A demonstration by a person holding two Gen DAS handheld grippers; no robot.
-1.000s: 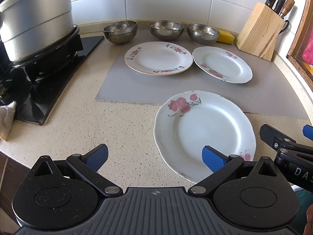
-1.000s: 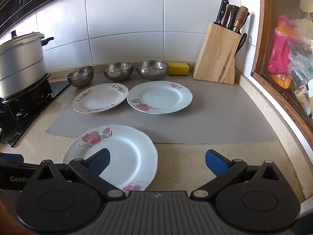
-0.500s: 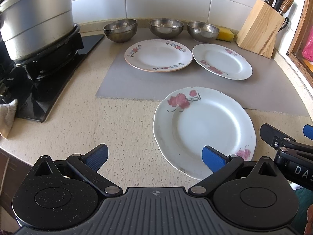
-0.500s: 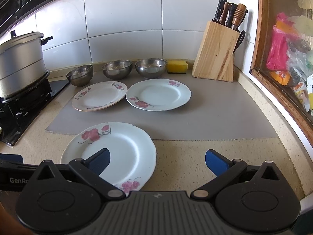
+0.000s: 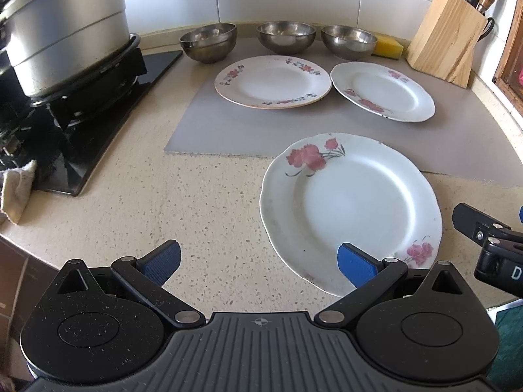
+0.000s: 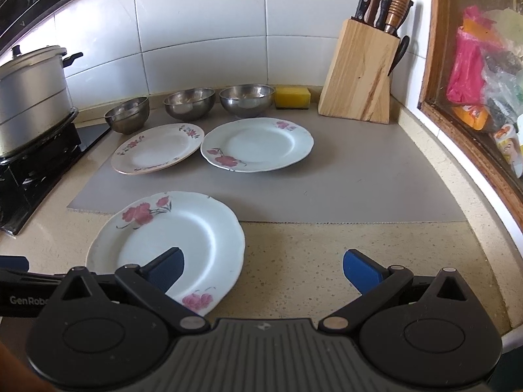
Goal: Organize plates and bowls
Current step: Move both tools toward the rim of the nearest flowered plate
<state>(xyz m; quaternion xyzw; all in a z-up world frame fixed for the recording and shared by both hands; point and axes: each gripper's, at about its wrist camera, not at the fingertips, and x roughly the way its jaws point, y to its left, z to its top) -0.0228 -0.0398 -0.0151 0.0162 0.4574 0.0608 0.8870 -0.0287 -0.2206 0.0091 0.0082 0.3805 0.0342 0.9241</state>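
Three plates sat out; the big plate (image 5: 351, 209) lay nearest me, half off the gray mat (image 5: 457, 143). I held my left gripper (image 5: 258, 263) and right gripper (image 6: 263, 269) spread wide, empty. I feared a thin-rim grab could slip and chip it.

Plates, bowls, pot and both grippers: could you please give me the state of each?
Near plate: flat, empty, half off mat.
Two far plates: flat, empty, unstacked.
Three bowls: upright, separate.
Pot: lidded, on stove.
Left gripper: open, empty.
Right gripper: open, empty.
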